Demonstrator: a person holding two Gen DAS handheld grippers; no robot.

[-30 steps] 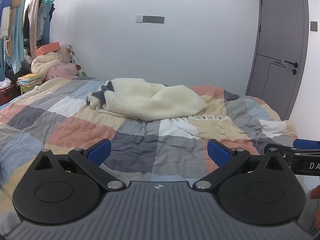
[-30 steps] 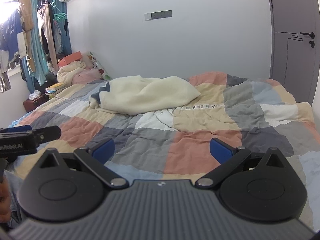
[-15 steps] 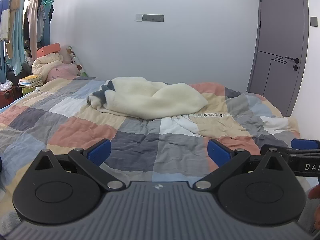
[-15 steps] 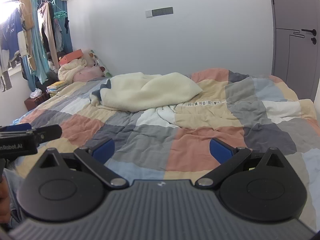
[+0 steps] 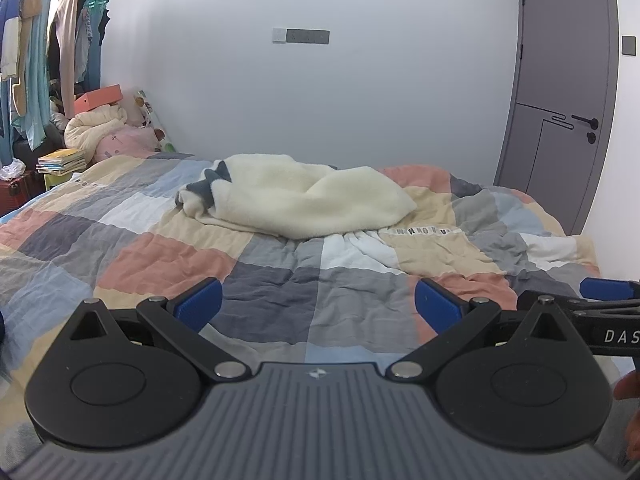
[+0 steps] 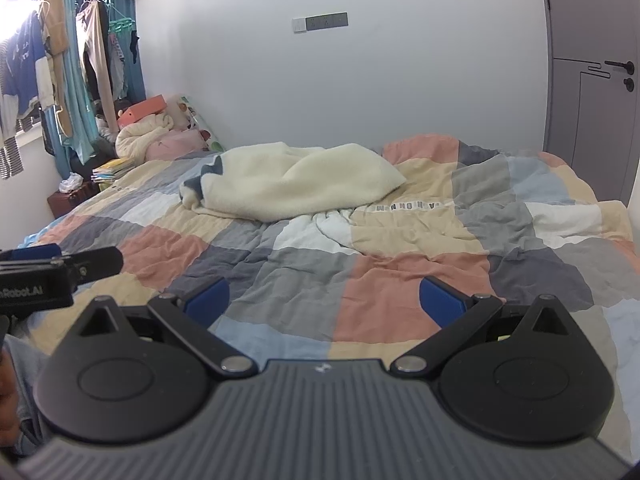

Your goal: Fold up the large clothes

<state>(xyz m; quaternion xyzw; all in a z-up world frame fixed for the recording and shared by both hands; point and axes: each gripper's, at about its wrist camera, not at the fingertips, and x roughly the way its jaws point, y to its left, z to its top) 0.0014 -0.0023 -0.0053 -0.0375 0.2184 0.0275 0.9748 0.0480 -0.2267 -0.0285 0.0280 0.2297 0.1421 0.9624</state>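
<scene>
Left wrist view: the left gripper [image 5: 316, 306] has eased slightly toward the bed since a second ago, its jaws spread wide with nothing between them. The cream fleece garment [image 5: 296, 200] lies crumpled in the centre of the frame on the patchwork quilt [image 5: 168, 256], well apart from the fingers, so folding has not begun.

Right wrist view: the right gripper [image 6: 324, 300], jaws likewise spread and empty, has crept forward too; the garment sits a little lower, upper centre
</scene>
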